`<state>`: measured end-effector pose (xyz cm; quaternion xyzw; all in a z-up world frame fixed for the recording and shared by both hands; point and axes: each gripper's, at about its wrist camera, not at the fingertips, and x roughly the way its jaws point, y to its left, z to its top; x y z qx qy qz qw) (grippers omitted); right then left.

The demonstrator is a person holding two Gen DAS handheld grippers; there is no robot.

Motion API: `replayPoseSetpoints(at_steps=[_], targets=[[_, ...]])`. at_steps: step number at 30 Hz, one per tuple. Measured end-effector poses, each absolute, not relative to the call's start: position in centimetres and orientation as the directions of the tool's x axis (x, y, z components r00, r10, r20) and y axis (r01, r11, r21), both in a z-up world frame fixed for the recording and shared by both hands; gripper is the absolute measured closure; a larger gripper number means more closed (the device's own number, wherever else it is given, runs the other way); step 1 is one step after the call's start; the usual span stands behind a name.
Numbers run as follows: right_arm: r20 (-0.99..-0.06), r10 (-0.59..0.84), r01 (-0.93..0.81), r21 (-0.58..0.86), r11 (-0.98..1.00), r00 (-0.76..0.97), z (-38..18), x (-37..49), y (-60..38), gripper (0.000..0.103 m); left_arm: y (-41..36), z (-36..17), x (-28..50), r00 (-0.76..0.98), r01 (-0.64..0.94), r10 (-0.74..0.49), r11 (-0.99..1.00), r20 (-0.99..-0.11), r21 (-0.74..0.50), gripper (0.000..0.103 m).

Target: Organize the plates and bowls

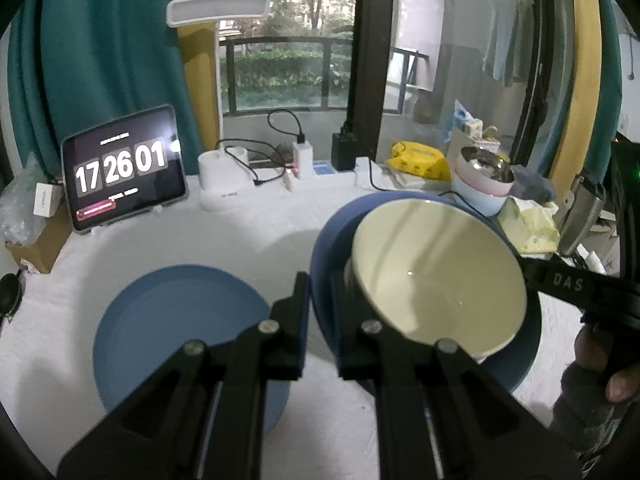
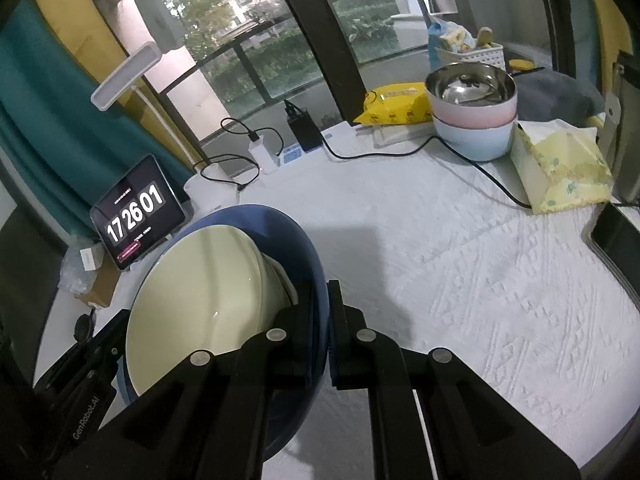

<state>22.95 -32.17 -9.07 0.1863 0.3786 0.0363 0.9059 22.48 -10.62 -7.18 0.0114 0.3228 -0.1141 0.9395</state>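
A blue plate [image 1: 516, 364] [image 2: 308, 264] with a cream bowl [image 1: 440, 268] [image 2: 200, 300] on it is held tilted above the white tablecloth. My left gripper [image 1: 320, 320] is shut on the plate's left rim. My right gripper [image 2: 320, 332] is shut on the plate's right rim. A second blue plate [image 1: 180, 332] lies flat on the cloth to the left of my left gripper. A stack of a steel, a pink and a light blue bowl [image 1: 484, 184] [image 2: 472, 116] stands at the back right.
A tablet clock [image 1: 124, 168] [image 2: 138, 216] stands at the back left. Chargers and cables [image 1: 296, 160] [image 2: 264, 152], a yellow packet [image 2: 396, 104] and a tissue pack [image 2: 560, 168] lie along the back and right. A white lamp base [image 1: 220, 184] stands beside the tablet.
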Motion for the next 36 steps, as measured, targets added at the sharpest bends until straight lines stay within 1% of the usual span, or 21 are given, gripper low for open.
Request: replayPoseSetpoints(at_steps=[16,36], targets=[[-0.672,0.219,0.031,0.339,0.940,0.707,-7.8,24.2,-28.2,0.096,-6.6,-6.4,22.7,0.785,0.180,-0.193,0.980,-0.589,-0.081,0.094],[-0.703,0.254,-0.052,0.296,0.954,0.664,-8.5,26.0,-20.9,0.095,0.6,-7.8,22.6,0.785,0.081,-0.142,0.989,-0.603,-0.127,0.094]])
